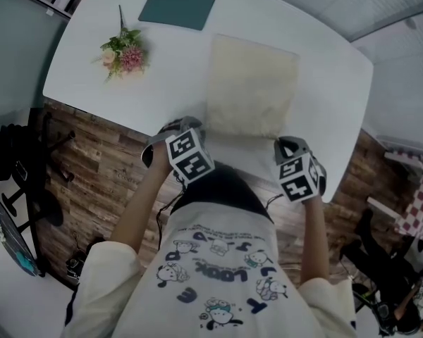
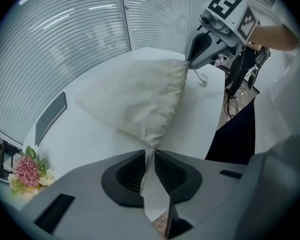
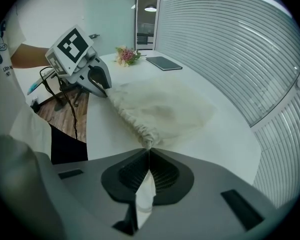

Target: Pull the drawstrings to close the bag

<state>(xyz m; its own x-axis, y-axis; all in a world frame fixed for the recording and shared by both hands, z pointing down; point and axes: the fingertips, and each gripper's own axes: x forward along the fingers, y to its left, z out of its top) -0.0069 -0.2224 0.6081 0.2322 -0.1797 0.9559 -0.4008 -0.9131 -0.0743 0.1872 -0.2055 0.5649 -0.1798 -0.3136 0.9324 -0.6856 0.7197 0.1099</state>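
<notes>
Looking down from my head, the cream bag (image 1: 252, 86) lies flat on the white counter (image 1: 84, 83), its near edge toward me. My left hand-held gripper (image 1: 190, 124) is at the bag's near left corner and my right hand-held gripper (image 1: 282, 144) at the near right corner, both pointing steeply down. A bunch of flowers (image 1: 125, 53) and a dark green pad (image 1: 178, 8) sit well apart from the bag at the far side.

From my left hand-held gripper (image 2: 149, 159), the jaws stand narrow and pinch a strip of cloth at the corner of the bag (image 2: 140, 99), which is lifted off the counter (image 2: 90, 139) into a peak. At the opposite corner the right hand-held gripper (image 2: 192, 61) grips the gathered edge, and a loop of drawstring (image 2: 202, 79) hangs just beside it.

From my right hand-held gripper (image 3: 149, 154), the jaws are pressed together on the puckered corner of the bag (image 3: 165, 109). The ruffled mouth edge runs from there to the left hand-held gripper (image 3: 104, 91).
</notes>
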